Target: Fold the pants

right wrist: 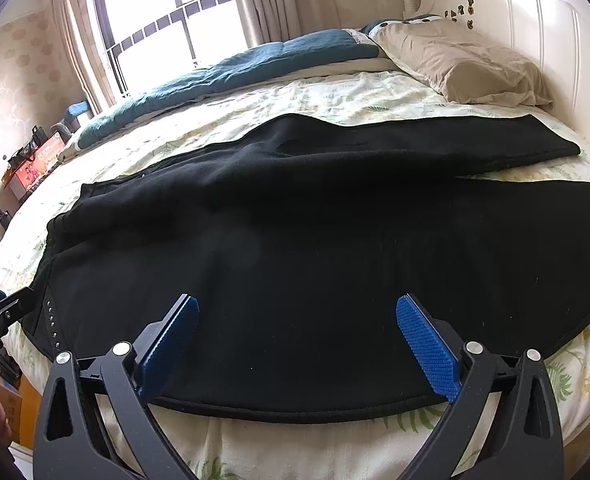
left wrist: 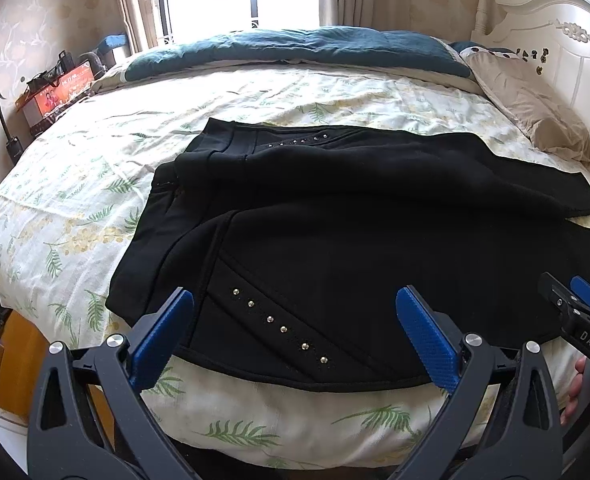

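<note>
Hovering both tools over black pants (left wrist: 335, 216) spread across frame centre on bed (left wrist: 75, 168); left gripper (left wrist: 295, 340) released, right gripper (right wrist: 297, 344) released, holding nothing; I should pinch near hem evenly, lift together.

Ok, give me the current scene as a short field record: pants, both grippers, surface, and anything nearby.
pants: black, spread out on the bed, two legs lying apart toward the headboard side, not yet folded
left gripper: open, holding nothing, at the near studded waist end
right gripper: open, holding nothing, at the near leg edge
bed sheet: leaf print
nearby: beige pillow, teal blanket
</note>
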Motion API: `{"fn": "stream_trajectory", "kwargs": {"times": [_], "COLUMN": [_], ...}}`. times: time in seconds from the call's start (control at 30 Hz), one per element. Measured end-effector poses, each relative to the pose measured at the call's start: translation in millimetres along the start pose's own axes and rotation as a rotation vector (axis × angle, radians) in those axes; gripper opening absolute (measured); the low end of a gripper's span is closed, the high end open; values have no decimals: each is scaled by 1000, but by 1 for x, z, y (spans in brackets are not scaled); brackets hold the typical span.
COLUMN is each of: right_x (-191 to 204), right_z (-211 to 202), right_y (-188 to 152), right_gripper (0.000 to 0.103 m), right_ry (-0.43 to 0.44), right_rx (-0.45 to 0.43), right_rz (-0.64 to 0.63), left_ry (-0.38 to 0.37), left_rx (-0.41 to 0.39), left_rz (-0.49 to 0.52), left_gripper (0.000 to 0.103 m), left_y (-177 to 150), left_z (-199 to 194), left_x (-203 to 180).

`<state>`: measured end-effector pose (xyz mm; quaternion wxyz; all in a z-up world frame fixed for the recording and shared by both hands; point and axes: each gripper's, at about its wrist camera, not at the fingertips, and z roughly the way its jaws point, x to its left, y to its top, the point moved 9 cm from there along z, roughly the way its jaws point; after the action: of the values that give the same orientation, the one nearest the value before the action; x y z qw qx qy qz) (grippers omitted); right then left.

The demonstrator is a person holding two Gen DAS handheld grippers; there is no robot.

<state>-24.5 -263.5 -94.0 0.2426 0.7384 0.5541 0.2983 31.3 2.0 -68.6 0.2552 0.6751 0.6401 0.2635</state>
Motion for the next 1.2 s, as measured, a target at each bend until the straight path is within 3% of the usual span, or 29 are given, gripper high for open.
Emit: {"fn": "stream_trajectory", "kwargs": {"times": [1.2], "right_x": [3], "right_z": [2], "right_y": [-8], "right_gripper": [99], "right_ry": [-1], "right_rx": [16], "right_rz": [0], "left_ry": [3], "left_rx": [8], "left_rz": [3], "left_gripper": [101], "left_y": [-6], "left_z": [0], "left_x": [-3]}}
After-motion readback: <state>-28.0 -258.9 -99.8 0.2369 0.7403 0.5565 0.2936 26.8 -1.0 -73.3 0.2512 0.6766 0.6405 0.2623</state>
